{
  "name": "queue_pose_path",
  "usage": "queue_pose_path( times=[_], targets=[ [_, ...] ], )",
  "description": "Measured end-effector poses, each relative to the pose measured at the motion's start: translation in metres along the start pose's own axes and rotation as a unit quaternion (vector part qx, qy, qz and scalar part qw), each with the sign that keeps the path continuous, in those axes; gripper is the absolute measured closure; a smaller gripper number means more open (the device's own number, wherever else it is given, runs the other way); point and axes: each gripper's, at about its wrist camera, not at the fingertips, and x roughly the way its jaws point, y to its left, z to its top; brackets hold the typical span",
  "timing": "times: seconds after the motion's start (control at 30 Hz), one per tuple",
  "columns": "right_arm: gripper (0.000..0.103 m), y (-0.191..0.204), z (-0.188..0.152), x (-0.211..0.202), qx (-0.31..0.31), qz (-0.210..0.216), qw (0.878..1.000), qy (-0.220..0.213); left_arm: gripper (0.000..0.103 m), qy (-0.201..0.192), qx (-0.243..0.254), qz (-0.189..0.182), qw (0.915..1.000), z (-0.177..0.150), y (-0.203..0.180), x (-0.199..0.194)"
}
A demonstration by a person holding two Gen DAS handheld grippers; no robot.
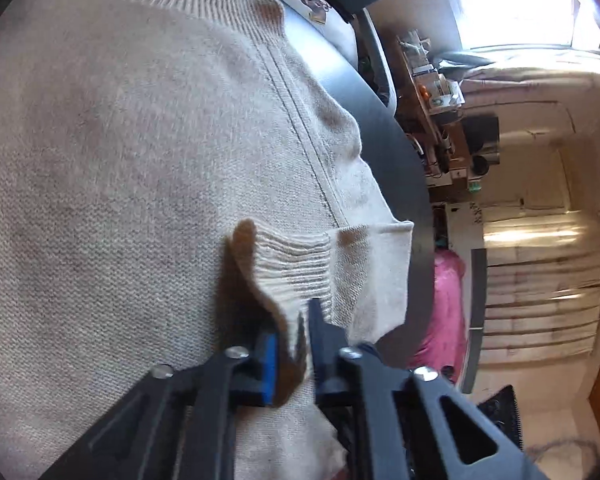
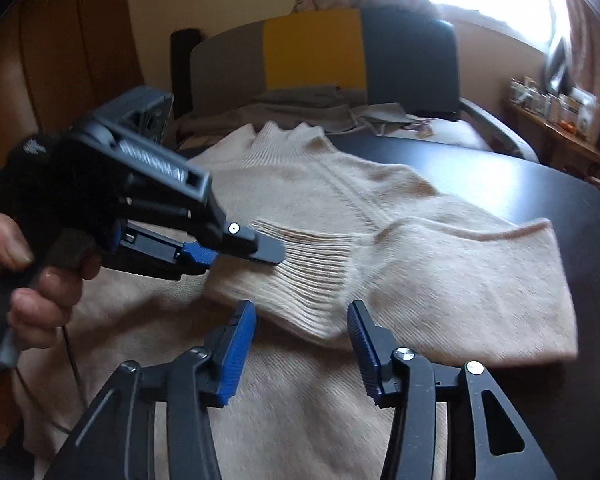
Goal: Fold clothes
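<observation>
A beige knit sweater [image 1: 140, 160] [image 2: 340, 184] lies flat on the dark table, with one sleeve folded across its body. The sleeve's ribbed cuff [image 1: 292, 256] [image 2: 308, 264] rests near the middle. My left gripper [image 1: 296, 332] is shut on the edge of that cuff, with a fold of knit pinched between its blue pads. In the right wrist view the left gripper [image 2: 268, 252] comes in from the left, held by a hand [image 2: 40, 280], its tip on the cuff. My right gripper [image 2: 302, 344] stands open just short of the cuff's near edge, with nothing gripped.
The dark round table [image 1: 392, 160] [image 2: 500, 176] extends bare to the right of the sweater. Behind it stands a chair [image 2: 312, 56] with a grey, yellow and teal back and grey clothes [image 2: 300, 108] on its seat. A pink bag [image 1: 444, 312] lies on the floor.
</observation>
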Motion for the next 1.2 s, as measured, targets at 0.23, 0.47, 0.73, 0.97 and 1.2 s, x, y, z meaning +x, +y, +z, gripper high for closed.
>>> queue_pose_path(
  times=[0.23,0.47,0.73,0.97,1.2],
  targets=[
    [0.041,-0.028,-0.024,-0.032,0.085,0.009,0.996,0.012,0.099,-0.059,0.092,-0.004,0.9940,0.026,-0.062,-0.048],
    [0.041,-0.039,-0.039,-0.036,0.118,-0.004,0.992,0.034,0.099,-0.159,0.142,-0.017,0.9769,0.071,-0.113,-0.130],
    [0.041,-0.046,-0.038,-0.030,0.159,0.016,0.986,0.039,0.088,-0.152,0.111,-0.008,0.9821,0.087,-0.058,-0.173],
    [0.039,-0.039,-0.036,-0.025,0.149,0.014,0.988,0.047,0.060,-0.025,0.008,-0.080,0.9965,0.063,0.009,-0.076],
    [0.035,-0.035,-0.033,-0.019,0.129,0.010,0.990,0.051,0.055,0.010,-0.095,-0.088,0.9915,0.047,0.033,-0.005]
  ],
)
